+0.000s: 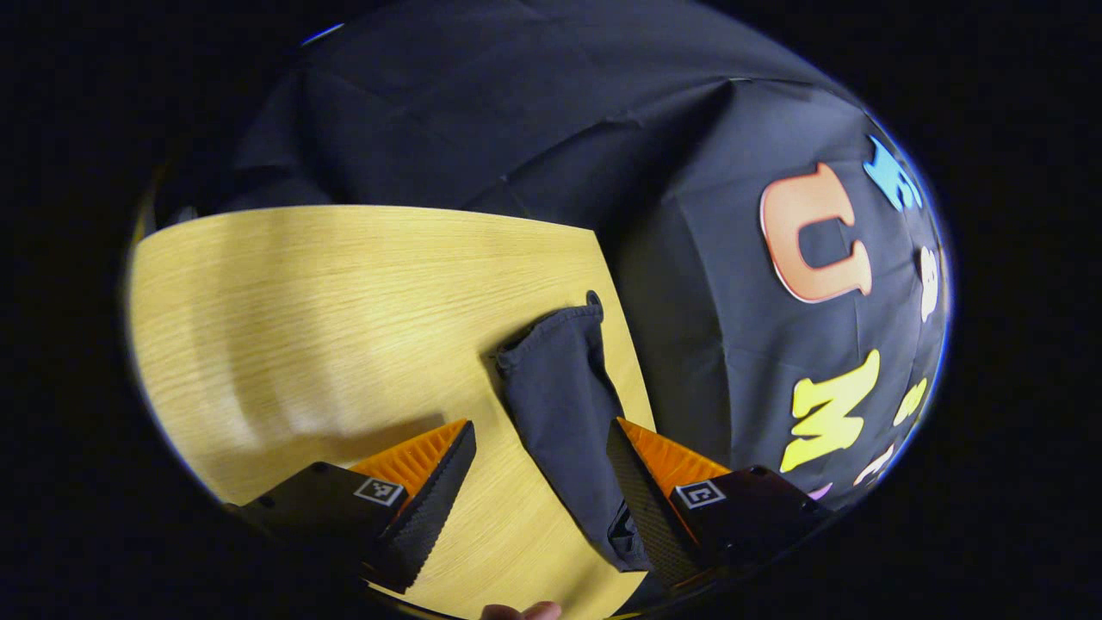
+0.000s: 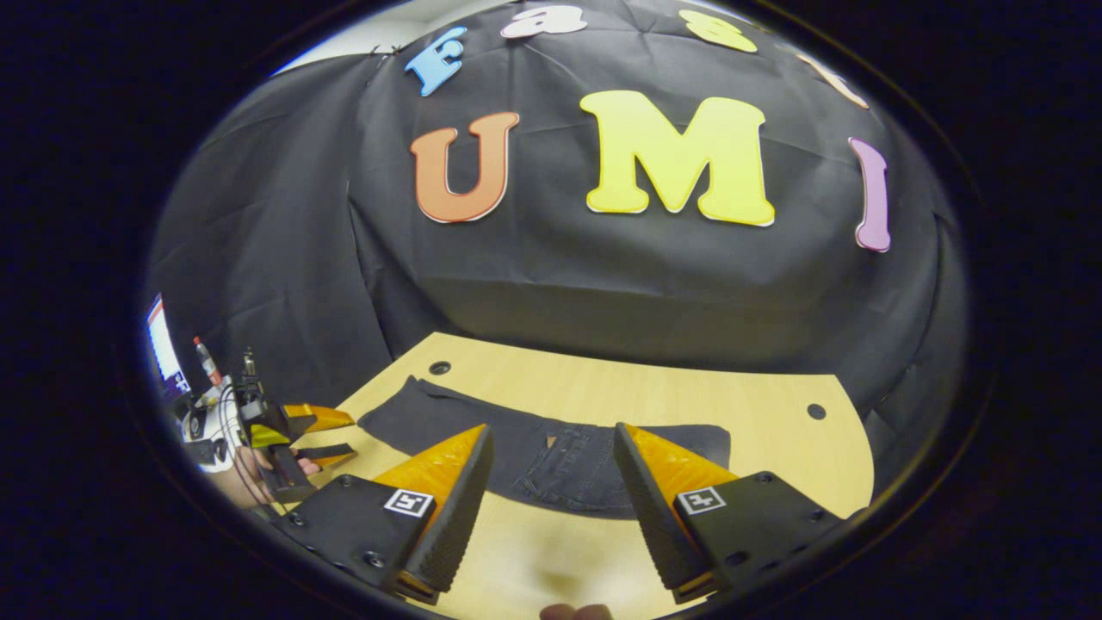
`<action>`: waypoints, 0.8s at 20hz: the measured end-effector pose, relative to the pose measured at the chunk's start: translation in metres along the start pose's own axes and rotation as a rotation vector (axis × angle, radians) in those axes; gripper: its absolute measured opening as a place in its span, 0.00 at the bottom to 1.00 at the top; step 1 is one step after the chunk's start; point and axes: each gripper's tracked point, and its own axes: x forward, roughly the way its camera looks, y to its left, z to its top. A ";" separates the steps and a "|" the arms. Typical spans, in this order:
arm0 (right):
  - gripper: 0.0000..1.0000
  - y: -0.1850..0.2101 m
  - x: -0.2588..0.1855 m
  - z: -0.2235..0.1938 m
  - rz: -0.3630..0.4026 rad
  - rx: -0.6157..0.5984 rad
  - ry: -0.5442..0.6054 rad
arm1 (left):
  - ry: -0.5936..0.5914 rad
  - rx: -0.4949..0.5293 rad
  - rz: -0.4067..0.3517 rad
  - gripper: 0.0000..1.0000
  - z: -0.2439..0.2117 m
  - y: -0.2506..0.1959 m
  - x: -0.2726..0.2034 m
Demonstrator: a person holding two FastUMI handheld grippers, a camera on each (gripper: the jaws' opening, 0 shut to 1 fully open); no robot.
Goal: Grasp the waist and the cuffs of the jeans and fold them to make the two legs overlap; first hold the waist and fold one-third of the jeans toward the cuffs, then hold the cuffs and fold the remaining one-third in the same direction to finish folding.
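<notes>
The dark denim jeans (image 2: 551,456) lie flat on the yellow wooden tabletop (image 2: 775,430), stretched long from side to side in the right gripper view. The left hand-held gripper (image 1: 541,448) and the right hand-held gripper (image 2: 551,452) are both spread wide, holding nothing.

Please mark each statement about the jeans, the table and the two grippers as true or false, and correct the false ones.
1. The jeans lie flat on the wooden table. True.
2. The right gripper is shut on the jeans. False: its fingers are apart above them.
3. The left gripper is open. True.
4. The jeans hang from the left gripper. False: the leg rests on the table.
</notes>
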 end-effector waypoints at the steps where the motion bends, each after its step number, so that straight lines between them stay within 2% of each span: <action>1: 0.89 -0.002 -0.005 -0.004 0.001 -0.005 0.008 | 0.004 -0.026 -0.003 0.99 -0.001 0.000 0.006; 3: 0.94 -0.008 -0.014 -0.008 -0.006 -0.018 0.017 | 0.015 -0.075 -0.006 0.98 -0.003 0.000 0.019; 6: 0.94 -0.022 -0.019 -0.018 -0.029 -0.005 0.041 | 0.024 -0.125 -0.040 0.98 0.000 -0.007 0.035; 8: 0.92 -0.034 -0.021 -0.028 -0.048 0.032 0.073 | 0.026 -0.121 -0.049 0.98 0.000 -0.010 0.042; 9: 0.94 -0.039 -0.023 -0.031 -0.053 0.045 0.083 | 0.026 -0.104 -0.050 0.98 0.000 -0.013 0.048; 11: 0.94 -0.047 -0.026 -0.033 -0.062 0.047 0.088 | 0.022 -0.119 -0.051 1.00 0.003 -0.018 0.055; 16: 0.94 -0.052 -0.031 -0.038 -0.072 0.038 0.103 | -0.010 -0.158 -0.112 0.98 0.009 -0.029 0.070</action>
